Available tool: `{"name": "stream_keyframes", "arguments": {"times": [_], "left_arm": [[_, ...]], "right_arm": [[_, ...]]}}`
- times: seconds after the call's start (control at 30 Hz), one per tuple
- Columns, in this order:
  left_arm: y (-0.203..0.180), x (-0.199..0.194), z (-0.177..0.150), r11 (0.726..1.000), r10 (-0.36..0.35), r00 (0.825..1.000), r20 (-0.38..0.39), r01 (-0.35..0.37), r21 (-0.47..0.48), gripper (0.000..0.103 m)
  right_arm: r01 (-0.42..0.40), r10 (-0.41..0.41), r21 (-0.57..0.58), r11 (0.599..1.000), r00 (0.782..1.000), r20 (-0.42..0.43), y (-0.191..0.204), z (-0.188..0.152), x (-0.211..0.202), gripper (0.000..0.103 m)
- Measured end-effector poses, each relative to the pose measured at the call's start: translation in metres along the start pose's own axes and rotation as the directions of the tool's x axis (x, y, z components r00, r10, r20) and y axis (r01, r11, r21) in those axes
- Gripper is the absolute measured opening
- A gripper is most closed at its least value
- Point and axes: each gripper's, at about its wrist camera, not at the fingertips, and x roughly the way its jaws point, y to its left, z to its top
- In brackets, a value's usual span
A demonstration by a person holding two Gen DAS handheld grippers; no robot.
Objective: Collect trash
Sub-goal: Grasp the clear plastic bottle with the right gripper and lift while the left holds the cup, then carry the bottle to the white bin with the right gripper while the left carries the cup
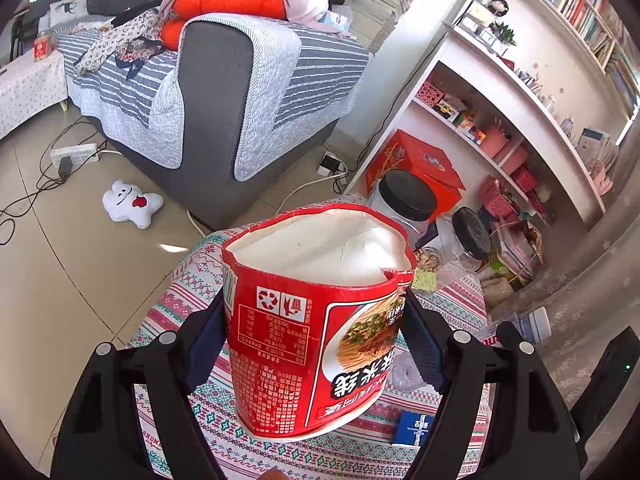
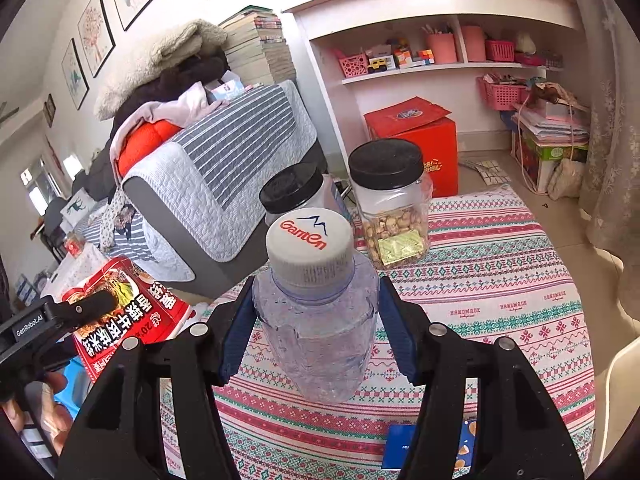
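The room is a bright living space with a pale tiled floor [image 1: 60,264], smooth and a little glossy. At the far left stands one large sofa [image 1: 216,120], grey cloth under a quilted cover with grey and white stripes, and on it lie two round orange cushions [image 1: 228,0] of knitted look. At the right one white bookshelf [image 2: 432,0] with curved boards holds books and pink plastic baskets; one red cardboard box [image 2: 416,140], square and shiny, sits on the floor below it.

Near the cameras is a round table under a woven tablecloth [image 2: 500,280] with bands of red, green and white patterns. On it stand two clear plastic jars, each with a black ribbed lid: the right jar [image 2: 394,216] has nuts and a green packet inside, and the left jar [image 2: 296,192] is mostly hidden. One flat blue packet [image 1: 412,428] lies at the near edge.

The left gripper [image 1: 314,344] grasps one red paper noodle cup [image 1: 312,320], its two blue pads pressing the sides so that the rim bends into a heart-like shape; the white inside looks empty. The cup is held above the near left part of the table.

The right gripper [image 2: 316,320] clenches one clear, crinkled plastic bottle [image 2: 320,332] with a grey ribbed cap [image 2: 310,246], above the middle of the table.

One white plush toy [image 1: 132,204], soft and lumpy, lies on the floor.
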Motion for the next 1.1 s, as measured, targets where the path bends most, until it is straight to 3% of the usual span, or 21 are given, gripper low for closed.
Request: {"name": "stream_keyframes", "arguments": {"times": [1.1], "left_arm": [[-0.039, 0.003, -0.008, 0.998, -0.052, 0.998, 0.022, 0.051, 0.048, 0.077]], "right_arm": [[0.05, -0.055, 0.061, 0.997, 0.996, 0.077, -0.042, 0.009, -0.037, 0.056]]}}
